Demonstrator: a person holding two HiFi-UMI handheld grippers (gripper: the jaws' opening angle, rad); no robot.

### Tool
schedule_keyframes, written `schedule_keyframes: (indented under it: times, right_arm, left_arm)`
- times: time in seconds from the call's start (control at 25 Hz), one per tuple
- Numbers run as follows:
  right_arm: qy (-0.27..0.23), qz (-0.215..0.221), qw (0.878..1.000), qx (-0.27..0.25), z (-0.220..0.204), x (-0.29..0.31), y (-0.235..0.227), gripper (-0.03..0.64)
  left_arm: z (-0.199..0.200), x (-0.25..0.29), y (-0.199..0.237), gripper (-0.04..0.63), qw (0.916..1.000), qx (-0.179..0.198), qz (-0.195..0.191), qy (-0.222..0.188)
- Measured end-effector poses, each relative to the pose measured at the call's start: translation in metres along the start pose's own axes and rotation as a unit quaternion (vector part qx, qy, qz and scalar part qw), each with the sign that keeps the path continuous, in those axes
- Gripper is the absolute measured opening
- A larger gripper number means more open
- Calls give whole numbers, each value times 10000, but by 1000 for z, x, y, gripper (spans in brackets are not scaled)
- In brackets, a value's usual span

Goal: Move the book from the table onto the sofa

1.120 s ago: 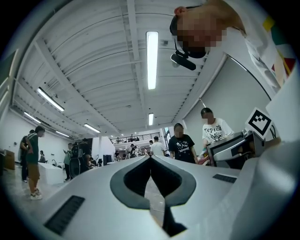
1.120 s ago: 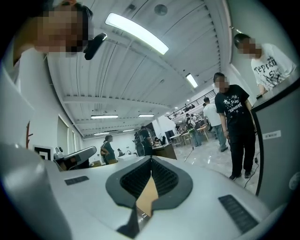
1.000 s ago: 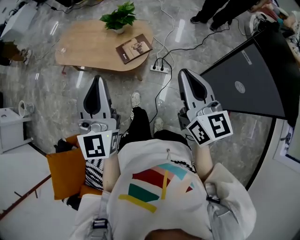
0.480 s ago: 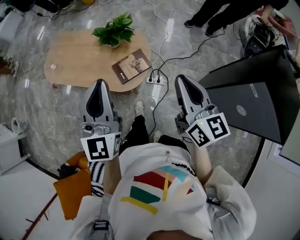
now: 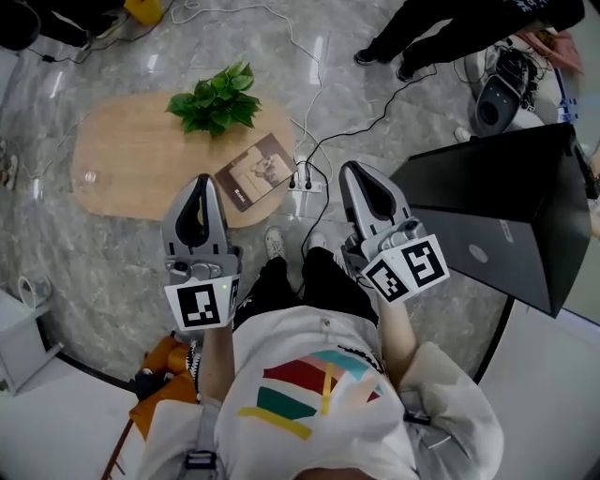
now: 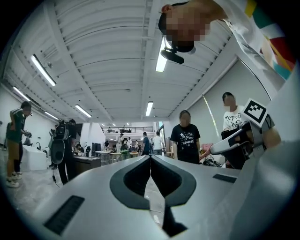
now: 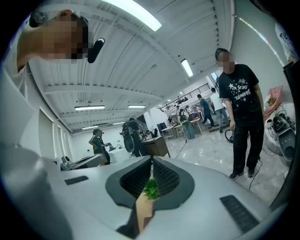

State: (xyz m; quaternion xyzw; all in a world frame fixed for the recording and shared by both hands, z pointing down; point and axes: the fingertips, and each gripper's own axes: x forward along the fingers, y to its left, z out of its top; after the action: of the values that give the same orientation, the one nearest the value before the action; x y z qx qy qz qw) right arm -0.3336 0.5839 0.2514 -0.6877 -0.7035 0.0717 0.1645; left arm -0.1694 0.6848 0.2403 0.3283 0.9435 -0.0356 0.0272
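Note:
The brown book (image 5: 255,171) lies flat near the right end of the oval wooden table (image 5: 131,178), just below a potted green plant (image 5: 216,98). My left gripper (image 5: 200,180) hangs over the table's near edge, its tip a short way left of the book and clear of it. In the left gripper view its jaws (image 6: 150,157) meet at the tip with nothing held. My right gripper (image 5: 354,169) is over the floor to the right of the table, shut and empty. In the right gripper view the plant (image 7: 151,187) shows through the slot behind the closed tips (image 7: 151,161).
A white power strip (image 5: 305,183) with black cables lies on the floor between the grippers. A large black case (image 5: 506,216) stands at the right. Someone's legs (image 5: 422,28) are at the top right. An orange cushion (image 5: 164,384) sits at the bottom left, a small glass (image 5: 89,176) at the table's left end.
Both grippers have moved forward toward the table. The left tip, earlier over bare floor, now reaches the table's near edge beside the book. Both stay shut.

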Motion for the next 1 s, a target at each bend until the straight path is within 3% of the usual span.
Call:
schedule_keyframes:
  times: [0.24, 0.4, 0.6, 0.76, 1.0]
  right_arm:
    - [198, 106, 9995, 199, -32, 43, -60, 14]
    - [455, 94, 9989, 97, -79, 76, -94, 14]
    - [786, 293, 9963, 196, -155, 109, -119, 14]
    - [1174, 334, 9907, 604, -223, 119, -139, 17]
    - [1575, -97, 9847, 743, -293, 124, -173, 15]
  left_arm:
    - [-61, 45, -9, 8, 9995, 150, 30, 270]
    - [-148, 64, -10, 9, 9966, 124, 12, 815]
    - [-254, 62, -10, 8, 9882, -413, 200, 1459]
    - [-318, 51, -17, 8, 9812, -462, 169, 1866]
    - [-399, 45, -24, 8, 9668, -468, -20, 2512]
